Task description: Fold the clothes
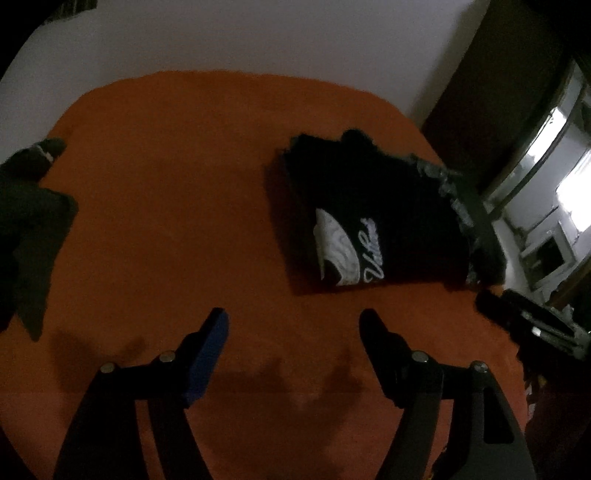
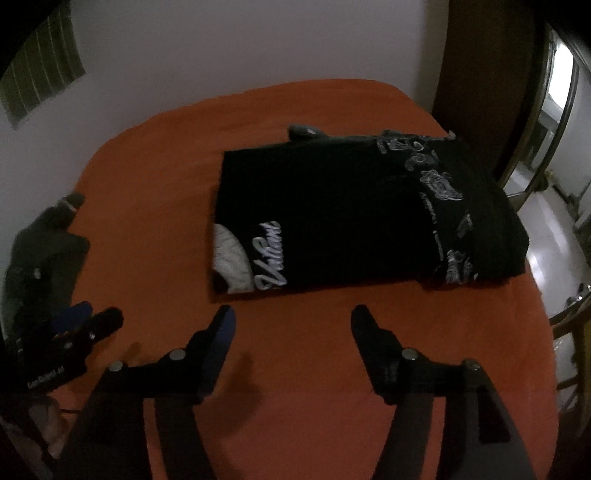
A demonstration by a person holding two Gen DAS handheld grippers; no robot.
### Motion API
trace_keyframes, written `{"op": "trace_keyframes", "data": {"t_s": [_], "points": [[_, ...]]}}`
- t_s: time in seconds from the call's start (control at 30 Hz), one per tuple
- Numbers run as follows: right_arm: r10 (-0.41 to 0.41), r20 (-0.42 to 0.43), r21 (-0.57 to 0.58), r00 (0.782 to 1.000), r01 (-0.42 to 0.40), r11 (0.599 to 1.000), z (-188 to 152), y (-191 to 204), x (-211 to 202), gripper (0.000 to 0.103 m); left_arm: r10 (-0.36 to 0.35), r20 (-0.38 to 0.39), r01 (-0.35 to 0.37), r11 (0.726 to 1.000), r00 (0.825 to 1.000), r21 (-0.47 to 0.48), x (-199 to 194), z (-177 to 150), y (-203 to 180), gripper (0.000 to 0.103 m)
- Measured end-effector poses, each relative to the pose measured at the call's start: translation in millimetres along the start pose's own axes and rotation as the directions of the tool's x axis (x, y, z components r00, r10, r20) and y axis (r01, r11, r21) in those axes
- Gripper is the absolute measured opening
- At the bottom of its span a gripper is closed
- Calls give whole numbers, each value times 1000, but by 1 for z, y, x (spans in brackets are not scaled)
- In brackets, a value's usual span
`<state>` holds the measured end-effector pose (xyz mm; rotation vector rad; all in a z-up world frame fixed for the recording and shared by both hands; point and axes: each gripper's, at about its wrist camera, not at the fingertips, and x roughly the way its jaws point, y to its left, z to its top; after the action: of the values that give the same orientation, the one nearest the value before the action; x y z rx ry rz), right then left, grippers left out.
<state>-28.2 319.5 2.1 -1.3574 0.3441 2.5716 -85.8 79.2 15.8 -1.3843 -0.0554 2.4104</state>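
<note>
A folded black shirt [image 1: 373, 210] [image 2: 332, 221] with white script print lies on the orange cover [image 1: 184, 184] [image 2: 314, 350]. It rests partly on a second black garment with a grey pattern [image 2: 454, 206] at the right edge. My left gripper [image 1: 293, 315] hovers open over bare orange cover just in front of the shirt, with nothing between its fingers. My right gripper [image 2: 293, 312] is also open and empty, close to the shirt's near edge. Each gripper shows in the other's view: the right [image 1: 502, 299] at the far right, the left [image 2: 90, 317] at the far left.
A heap of dark clothes [image 1: 29, 210] [image 2: 44, 243] lies at the left edge of the cover. A white wall [image 1: 258, 33] stands behind. On the right are a dark wooden door [image 2: 487, 74], a chair [image 2: 569, 325] and a bright tiled floor [image 2: 546, 229].
</note>
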Motion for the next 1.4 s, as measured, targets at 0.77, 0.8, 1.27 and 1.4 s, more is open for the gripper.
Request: {"op": "trace_keyframes", "data": {"t_s": [0.77, 0.8, 1.27, 1.4], "points": [[112, 140, -79, 984, -102, 992, -109, 89, -281, 91, 159, 178, -155, 987, 971, -37, -278, -127, -7, 76], [125, 136, -102, 983, -112, 988, -115, 93, -289, 91, 157, 179, -149, 987, 971, -59, -283, -130, -5, 77], [90, 164, -87, 982, -77, 993, -152, 79, -243, 94, 267, 155, -276, 961, 951, 38, -251, -148, -27, 77], [77, 158, 7, 984, -79, 997, -172, 57, -236, 94, 260, 147, -255, 966, 954, -50, -242, -153, -13, 77]]}}
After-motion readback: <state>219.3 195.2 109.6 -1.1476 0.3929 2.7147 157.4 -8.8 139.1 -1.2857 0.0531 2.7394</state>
